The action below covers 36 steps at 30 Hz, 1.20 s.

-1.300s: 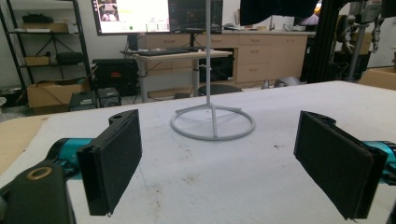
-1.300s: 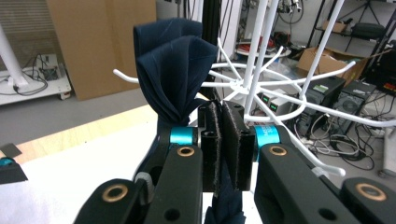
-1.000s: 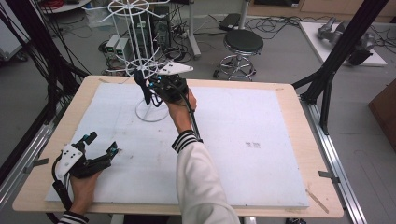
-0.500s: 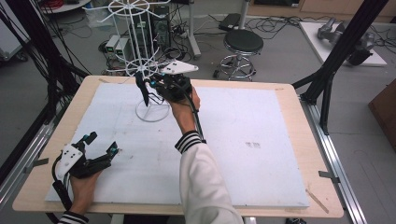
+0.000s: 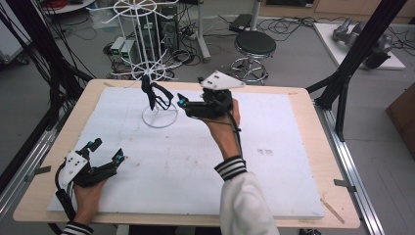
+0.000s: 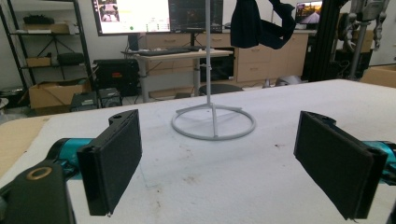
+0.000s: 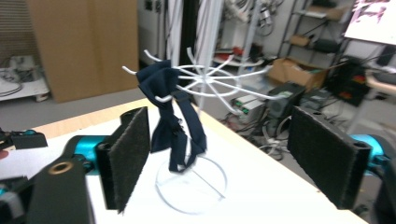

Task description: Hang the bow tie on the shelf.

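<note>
A white wire rack (image 5: 147, 68) stands on a ring base (image 5: 159, 117) at the back left of the white board (image 5: 274, 186). A dark navy bow tie (image 5: 152, 95) hangs from one of its lower hooks. My right gripper (image 5: 183, 105) hovers just right of the bow tie, open and holding nothing. In the right gripper view the bow tie (image 7: 170, 116) dangles beyond the spread pads of the right gripper (image 7: 224, 140), not touching them. My left gripper (image 5: 107, 149) rests open at the board's front left. The left gripper (image 6: 219, 154) looks toward the ring base (image 6: 213, 123) and the bow tie (image 6: 259, 23).
The wooden table edge (image 5: 298, 93) frames the board. Black frame posts (image 5: 352, 63) rise at the right and left sides. A stool (image 5: 254, 44) and computer boxes (image 5: 122, 46) stand on the floor behind the table.
My right gripper has drawn back to the right, away from the rack, and the bow tie stays hanging on the hook. The left gripper has not moved.
</note>
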{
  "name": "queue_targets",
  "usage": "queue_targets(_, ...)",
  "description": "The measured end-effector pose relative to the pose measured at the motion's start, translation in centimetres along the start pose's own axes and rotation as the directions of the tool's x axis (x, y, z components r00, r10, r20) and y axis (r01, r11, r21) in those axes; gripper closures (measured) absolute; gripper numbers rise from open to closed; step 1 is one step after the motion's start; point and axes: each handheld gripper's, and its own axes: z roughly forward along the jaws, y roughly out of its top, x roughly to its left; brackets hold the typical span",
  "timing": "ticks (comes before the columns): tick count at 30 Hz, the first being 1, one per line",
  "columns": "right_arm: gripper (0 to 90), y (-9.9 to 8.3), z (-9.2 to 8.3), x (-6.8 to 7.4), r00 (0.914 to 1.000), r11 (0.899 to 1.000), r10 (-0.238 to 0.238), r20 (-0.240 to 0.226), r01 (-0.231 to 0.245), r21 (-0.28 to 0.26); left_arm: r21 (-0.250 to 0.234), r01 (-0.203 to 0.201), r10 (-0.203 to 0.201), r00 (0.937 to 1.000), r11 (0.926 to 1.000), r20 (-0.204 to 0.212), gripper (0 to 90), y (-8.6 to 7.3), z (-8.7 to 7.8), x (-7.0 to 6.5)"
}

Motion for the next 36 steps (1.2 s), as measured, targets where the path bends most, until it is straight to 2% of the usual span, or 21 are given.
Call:
queue_targets(3, 15.1, -0.8, -3.2, -0.5, 0.9999, 1.000, 0.012, -0.007, -0.012, -0.020, 0.001, 0.001, -0.001, 1.0000, 1.0000, 0.000, 15.5, 0.0, 0.0, 0.0)
queue_targets(8, 12.0, -3.1, -8.4, -0.9, 0.9996, 0.999, -0.015, 0.025, 0.017, -0.048, -0.002, 0.008, -0.008, 1.0000, 1.0000, 0.000, 15.4, 0.0, 0.0, 0.0)
queue_targets(12, 12.0, -6.1, -13.0, -1.4, 0.9980, 0.997, -0.011, 0.062, 0.016, -0.071, -0.007, 0.012, -0.012, 0.9999, 0.9999, 0.002, 15.4, 0.0, -0.1, 0.0)
queue_targets(14, 12.0, -8.1, -15.2, -1.9, 0.9963, 0.997, 0.009, 0.085, -0.002, -0.082, -0.006, 0.011, -0.011, 0.9999, 0.9999, 0.001, 15.4, 0.0, -0.1, 0.1)
queue_targets(19, 12.0, -12.2, -18.6, -3.1, 0.9869, 0.991, 0.052, 0.153, -0.032, -0.127, -0.002, 0.010, -0.010, 0.9999, 0.9999, 0.000, 15.4, 0.0, 0.0, 0.1)
queue_targets(22, 12.0, -14.7, -19.7, -3.9, 0.9768, 0.987, 0.087, 0.195, -0.058, -0.149, -0.007, 0.011, -0.011, 0.9999, 0.9999, 0.000, 15.4, 0.0, -0.1, 0.0)
queue_targets(26, 12.0, -17.7, -20.2, -4.3, 0.9601, 0.978, 0.132, 0.247, -0.085, -0.192, -0.014, 0.010, -0.010, 0.9999, 0.9998, -0.002, 15.3, -0.1, -0.1, 0.0)
queue_targets(29, 11.9, -19.6, -19.9, -4.2, 0.9472, 0.969, 0.167, 0.274, -0.107, -0.221, -0.014, 0.007, -0.007, 1.0000, 0.9999, -0.002, 15.3, 0.0, -0.2, 0.1)
queue_targets(33, 11.8, -21.6, -19.1, -4.1, 0.9284, 0.967, 0.175, 0.328, -0.099, -0.235, -0.017, 0.008, -0.008, 1.0000, 0.9998, -0.001, 15.3, -0.1, -0.2, 0.0)
queue_targets(36, 11.8, -22.9, -18.4, -4.2, 0.9138, 0.961, 0.220, 0.341, -0.143, -0.238, -0.019, 0.007, -0.007, 1.0000, 0.9998, -0.002, 15.2, -0.1, -0.2, 0.0)
